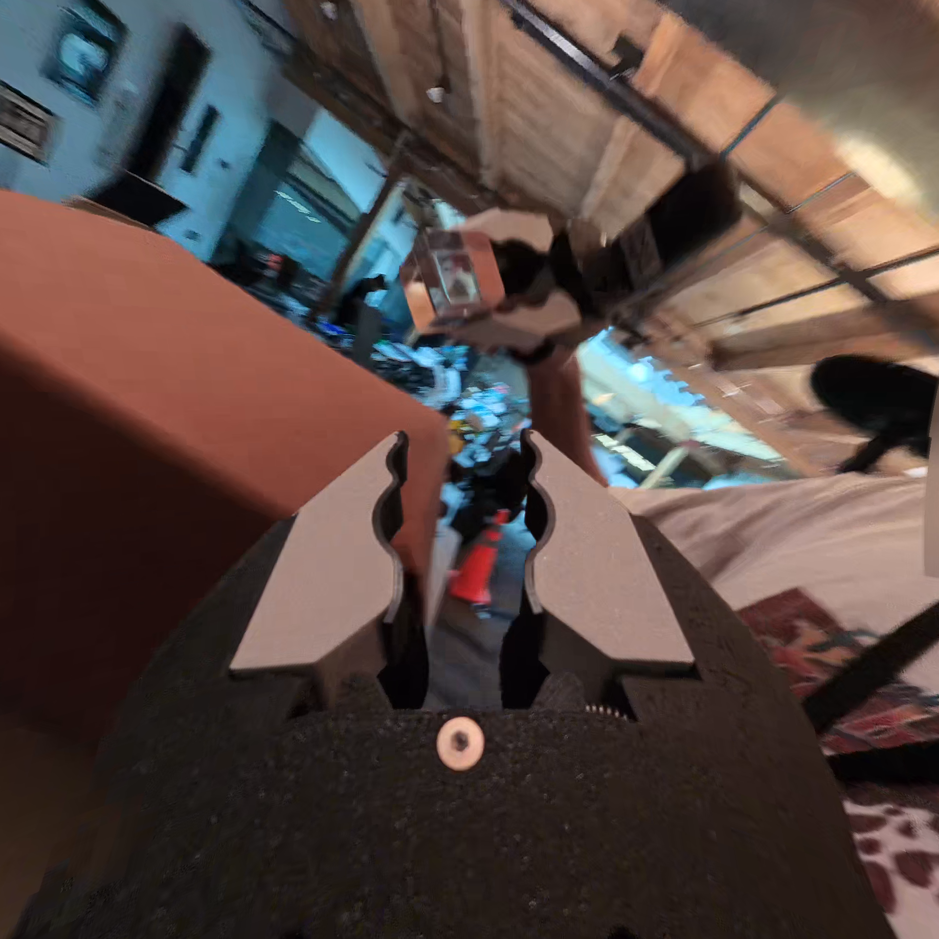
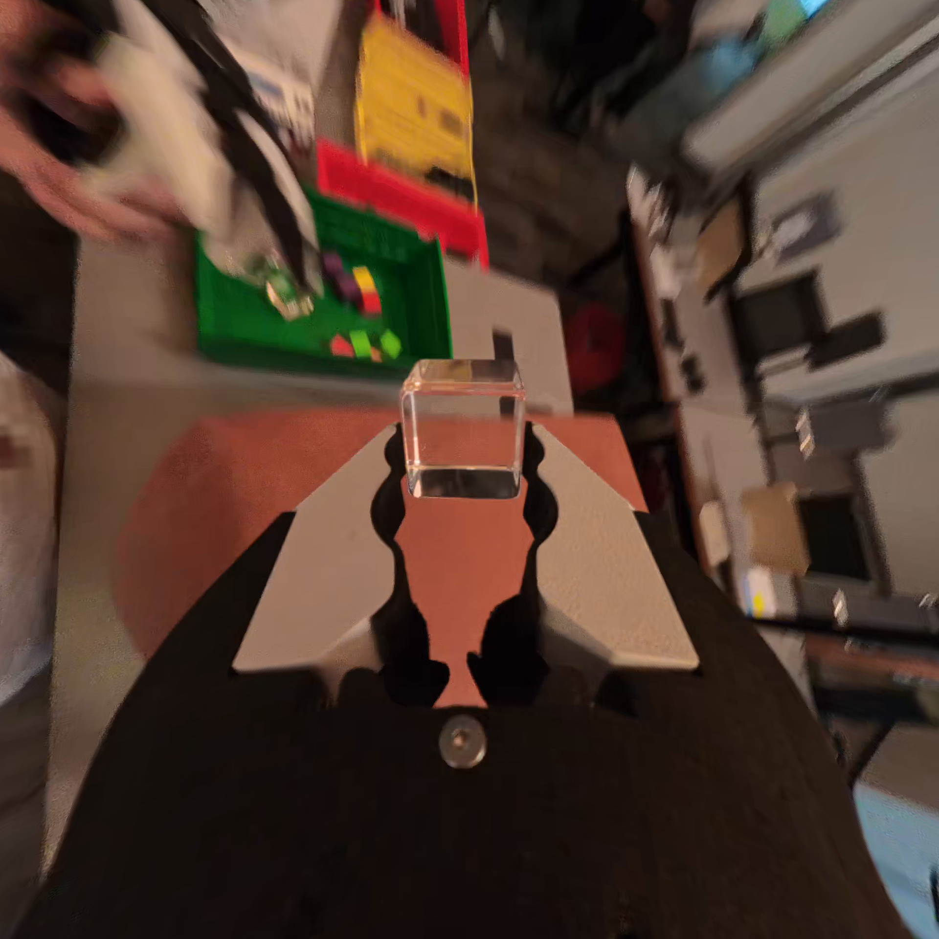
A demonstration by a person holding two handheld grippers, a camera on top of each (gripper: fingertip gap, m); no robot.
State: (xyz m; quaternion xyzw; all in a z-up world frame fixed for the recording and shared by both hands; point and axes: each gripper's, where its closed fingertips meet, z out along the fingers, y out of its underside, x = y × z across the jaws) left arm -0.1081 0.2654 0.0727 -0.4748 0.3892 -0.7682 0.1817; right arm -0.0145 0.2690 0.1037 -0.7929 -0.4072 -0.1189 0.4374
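Observation:
My right gripper (image 2: 462, 432) is shut on a clear cube (image 2: 462, 406), held at the fingertips above a terracotta-coloured surface (image 2: 244, 482). In the left wrist view the same cube (image 1: 452, 277) shows in the right gripper (image 1: 513, 305), raised in the air ahead. My left gripper (image 1: 465, 442) is open and empty, beside the terracotta surface (image 1: 152, 381) on its left. In the right wrist view the left gripper (image 2: 300, 284) is blurred, held by a hand (image 2: 51, 152), with its tips over a green bin (image 2: 228, 325).
The green bin holds several small coloured blocks (image 2: 363, 294) and a clear glinting piece (image 2: 284, 300). A red bin (image 2: 396, 198) and a yellow bin (image 2: 416, 112) stand behind it. An orange cone (image 1: 472, 569) stands on the floor. Shelves and desks (image 2: 813, 330) are at right.

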